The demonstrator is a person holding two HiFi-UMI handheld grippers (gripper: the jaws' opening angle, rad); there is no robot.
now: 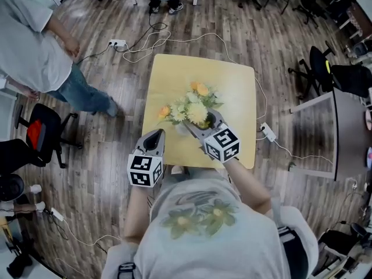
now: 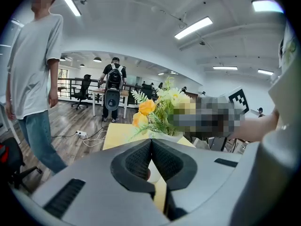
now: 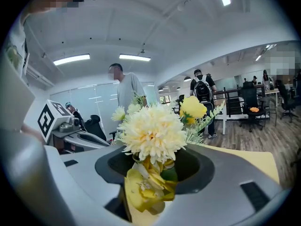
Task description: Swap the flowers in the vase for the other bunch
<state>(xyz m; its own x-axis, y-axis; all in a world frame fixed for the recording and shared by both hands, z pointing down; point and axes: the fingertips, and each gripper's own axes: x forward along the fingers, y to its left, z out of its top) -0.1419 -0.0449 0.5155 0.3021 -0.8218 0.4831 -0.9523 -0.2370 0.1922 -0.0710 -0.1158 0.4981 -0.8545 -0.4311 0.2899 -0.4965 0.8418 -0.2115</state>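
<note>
The right gripper has its jaws spread wide. A bunch of flowers with a large cream many-petalled head and limp yellow petals beneath it stands up between them. As far as that gripper's own view shows, the pads lie clear of the bunch on both sides, so I read this as no grip. Just beyond the jaw tips rise orange-yellow roses with green fern sprays; I cannot tell whether they belong to the same bunch.

The left gripper has its jaws closed tip to tip, with nothing in them. Ahead of it and slightly to its right, apart from it, stands the small white vase with the roses rising out of it. The vase sits on the pale yellow square table.

The bunch of flowers is probably very light. The heads look soft and easily crushed or shed, and the stems are likely stiffer and springy. The best place to take hold would be low on the gathered stems, under the yellow petals and below the cream head, with a gentle squeeze. The vase seems small, smooth-walled and top-heavy under the foliage, so it could tip or slide when stems are pulled or pushed. The idle left gripper is well placed to steady its wall
</note>
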